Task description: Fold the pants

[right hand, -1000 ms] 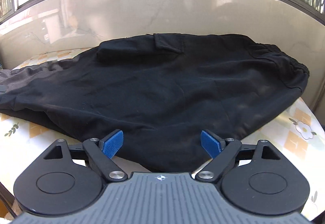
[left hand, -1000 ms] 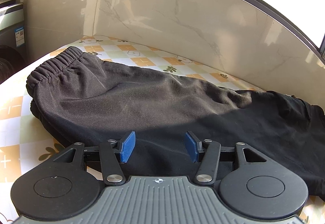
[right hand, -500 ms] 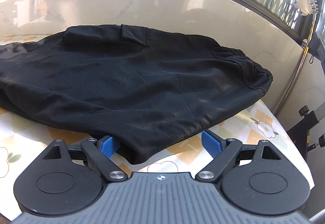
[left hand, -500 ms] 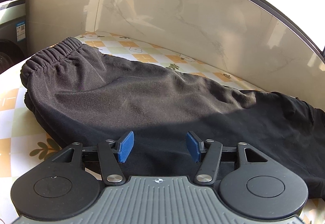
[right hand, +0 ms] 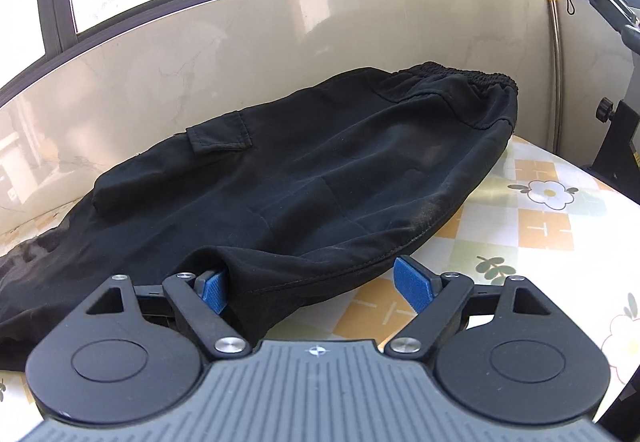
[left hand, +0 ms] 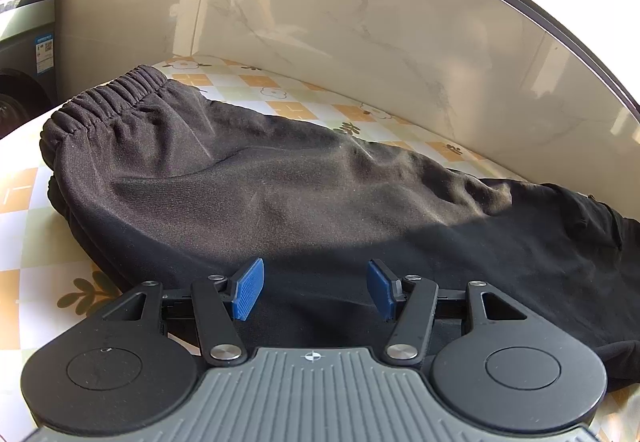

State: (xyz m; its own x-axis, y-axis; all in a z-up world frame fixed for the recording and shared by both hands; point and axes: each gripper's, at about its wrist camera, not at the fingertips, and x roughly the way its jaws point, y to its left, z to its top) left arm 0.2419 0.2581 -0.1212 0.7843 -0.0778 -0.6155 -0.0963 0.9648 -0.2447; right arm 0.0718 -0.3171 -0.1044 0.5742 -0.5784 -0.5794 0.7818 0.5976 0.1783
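The black pants (left hand: 304, 197) were laid lengthwise on the flower-patterned tablecloth (right hand: 540, 201), close along the marble wall (left hand: 360, 21), with the elastic waistband (right hand: 472, 75) at the far right of the right wrist view. The right gripper (right hand: 316, 284) was set at the near hem, its jaws closing around a fold of cloth not yet pinched — one pad seemed tucked under the fabric, though shadow obscured it. The left gripper (left hand: 314, 288) was held spread over the cloth, nothing clamped. For a clean fold, both layers should be caught fully between the pads before any lift, and both ends raised together.
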